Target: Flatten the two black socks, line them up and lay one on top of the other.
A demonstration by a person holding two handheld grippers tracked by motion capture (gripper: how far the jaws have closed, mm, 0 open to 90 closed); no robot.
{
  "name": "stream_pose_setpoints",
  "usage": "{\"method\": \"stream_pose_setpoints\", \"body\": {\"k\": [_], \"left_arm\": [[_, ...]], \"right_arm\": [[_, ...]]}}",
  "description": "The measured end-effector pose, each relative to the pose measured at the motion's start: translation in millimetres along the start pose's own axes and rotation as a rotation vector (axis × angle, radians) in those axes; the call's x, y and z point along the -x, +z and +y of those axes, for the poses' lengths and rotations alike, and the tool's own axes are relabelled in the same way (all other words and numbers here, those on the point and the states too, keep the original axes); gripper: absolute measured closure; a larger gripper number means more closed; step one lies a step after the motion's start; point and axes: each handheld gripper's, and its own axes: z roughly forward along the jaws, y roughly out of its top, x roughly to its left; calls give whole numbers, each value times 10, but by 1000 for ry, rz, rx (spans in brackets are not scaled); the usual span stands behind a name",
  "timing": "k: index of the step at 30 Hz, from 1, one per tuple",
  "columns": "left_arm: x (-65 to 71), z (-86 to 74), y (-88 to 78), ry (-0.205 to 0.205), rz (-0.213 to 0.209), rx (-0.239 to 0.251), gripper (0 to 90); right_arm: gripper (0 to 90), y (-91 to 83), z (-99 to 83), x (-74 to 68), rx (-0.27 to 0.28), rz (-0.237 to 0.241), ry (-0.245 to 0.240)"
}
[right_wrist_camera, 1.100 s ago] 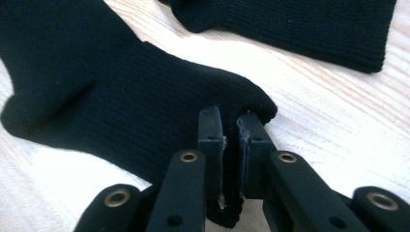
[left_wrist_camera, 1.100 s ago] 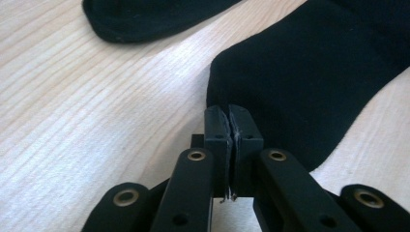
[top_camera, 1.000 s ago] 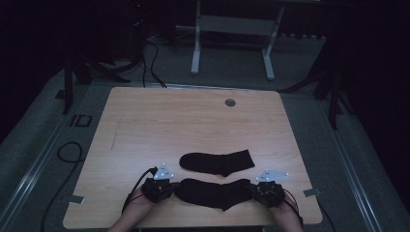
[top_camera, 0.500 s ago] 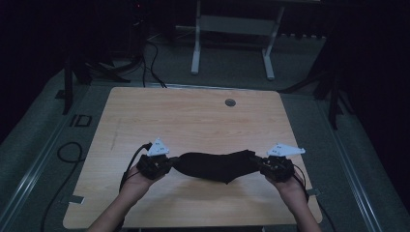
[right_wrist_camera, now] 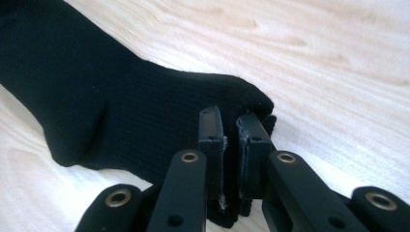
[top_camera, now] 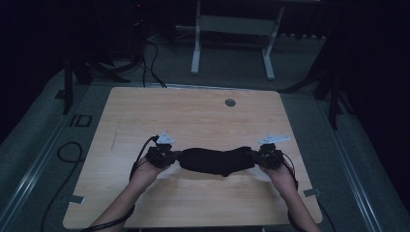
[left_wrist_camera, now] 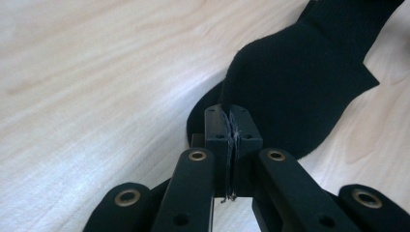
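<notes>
The left gripper and right gripper each pinch one end of the sock. The high view shows it stretched between them over the table.

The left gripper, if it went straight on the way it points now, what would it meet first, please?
The black sock itself: the left gripper is shut on its edge, and the fabric lies directly ahead. Beyond it, probably the right gripper at the far end.
</notes>
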Motion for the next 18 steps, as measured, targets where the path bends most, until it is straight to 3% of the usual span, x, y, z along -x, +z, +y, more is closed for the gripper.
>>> {"method": "stream_pose_setpoints", "body": {"k": [8, 16, 18], "left_arm": [[-101, -108, 229, -30, -23, -39, 882], [-92, -110, 256, -12, -12, -53, 875], [-79, -125, 255, -2, 2, -57, 838]], "right_arm": [[821, 188, -75, 91, -49, -21, 12], [806, 254, -131, 94, -53, -27, 9], [779, 256, -141, 92, -52, -24, 5]]}}
